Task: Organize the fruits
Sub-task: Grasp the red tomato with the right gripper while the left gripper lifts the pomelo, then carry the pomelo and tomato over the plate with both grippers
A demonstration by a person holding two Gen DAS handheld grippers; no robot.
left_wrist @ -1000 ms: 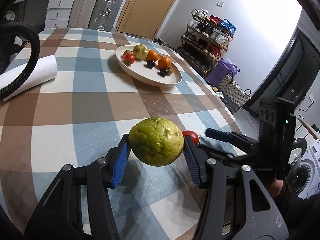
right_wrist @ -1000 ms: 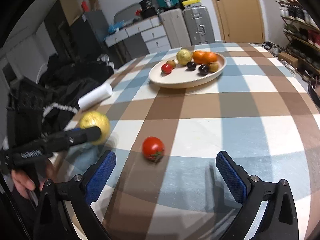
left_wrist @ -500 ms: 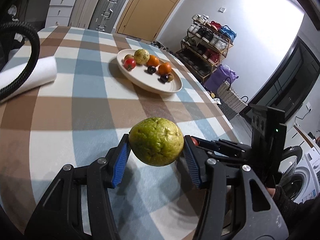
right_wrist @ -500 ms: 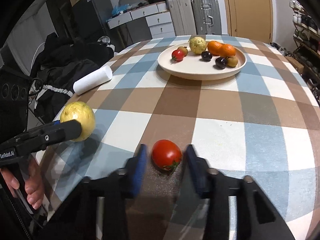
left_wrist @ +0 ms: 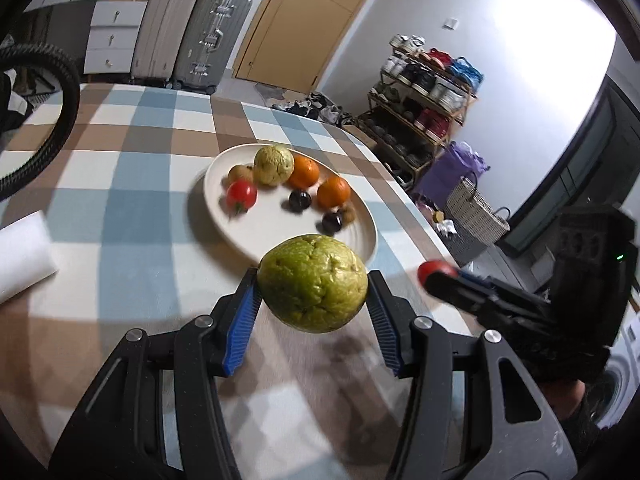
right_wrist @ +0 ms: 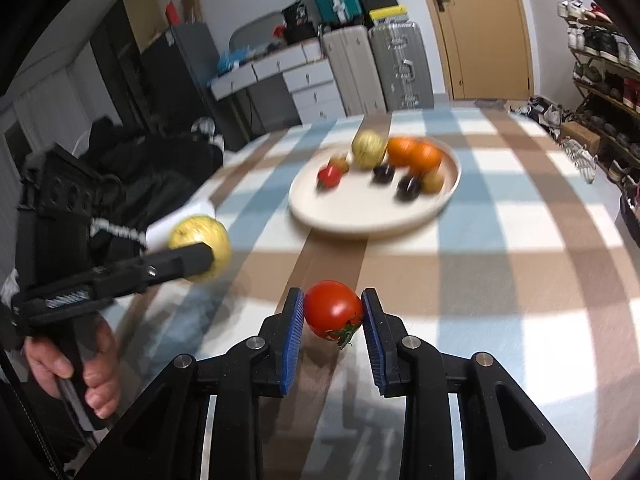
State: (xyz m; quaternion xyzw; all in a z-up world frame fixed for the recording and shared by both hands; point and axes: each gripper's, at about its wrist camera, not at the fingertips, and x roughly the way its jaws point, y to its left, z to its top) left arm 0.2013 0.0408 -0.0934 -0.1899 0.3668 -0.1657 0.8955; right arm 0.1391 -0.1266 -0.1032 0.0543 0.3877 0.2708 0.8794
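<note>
My left gripper (left_wrist: 313,294) is shut on a bumpy green guava (left_wrist: 313,283) and holds it above the checked tablecloth, just short of the cream plate (left_wrist: 276,236). My right gripper (right_wrist: 333,308) is shut on a red tomato (right_wrist: 333,312), lifted off the cloth. The plate (right_wrist: 360,218) holds another guava (left_wrist: 274,165), two oranges (left_wrist: 334,192), a tomato (left_wrist: 241,195), dark plums and small brownish fruits. The left gripper with the guava (right_wrist: 202,246) shows at the left of the right wrist view. The right gripper's tomato (left_wrist: 434,270) shows at the right of the left wrist view.
A white paper roll (left_wrist: 22,254) lies at the table's left edge, next to a black hose (left_wrist: 60,120). Suitcases (left_wrist: 212,36) and drawers stand behind the table. A shoe rack (left_wrist: 424,96) stands off the right edge.
My right gripper has shut on the tomato and lifted it off the cloth. Both grippers have moved forward toward the plate, the left still holding the guava.
</note>
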